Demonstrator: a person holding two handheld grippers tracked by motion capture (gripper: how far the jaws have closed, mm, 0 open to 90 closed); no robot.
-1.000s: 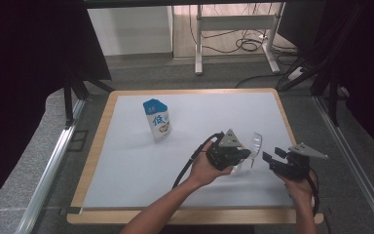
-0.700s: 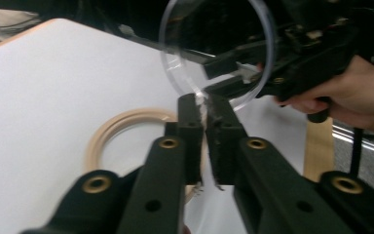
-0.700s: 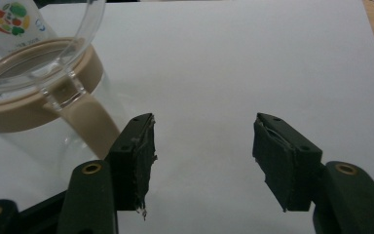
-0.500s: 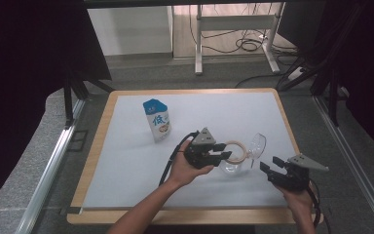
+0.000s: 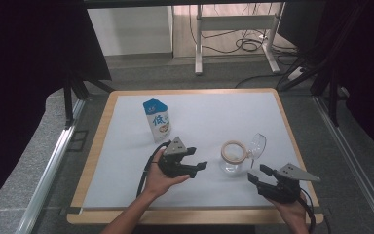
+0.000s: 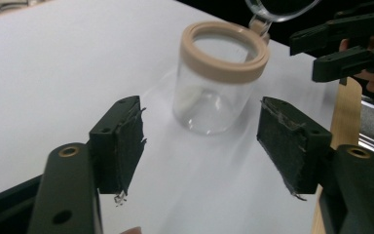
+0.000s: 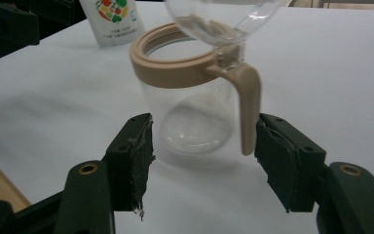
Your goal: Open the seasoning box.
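A clear jar (image 5: 233, 157) with a beige rim and handle stands on the white mat, its clear lid (image 5: 257, 144) flipped open to the right. My left gripper (image 5: 195, 166) is just left of the jar. Its jaws have just been opening, and they stand apart with nothing between them. In the left gripper view the jar (image 6: 215, 83) is a little ahead of the pads (image 6: 122, 141). My right gripper (image 5: 259, 174) is open at the jar's near right. In the right gripper view the beige handle (image 7: 248, 100) hangs just beyond its pads (image 7: 280, 158).
A blue and white carton (image 5: 156, 120) stands upright behind my left hand. The white mat (image 5: 209, 112) lies on a wooden board whose edge (image 5: 286, 115) frames it. Cables trail from both grippers toward the near edge.
My left gripper has drawn back to the left from the jar and opened its jaws. The jar's lid now stands open. My right gripper has slid back toward the near edge.
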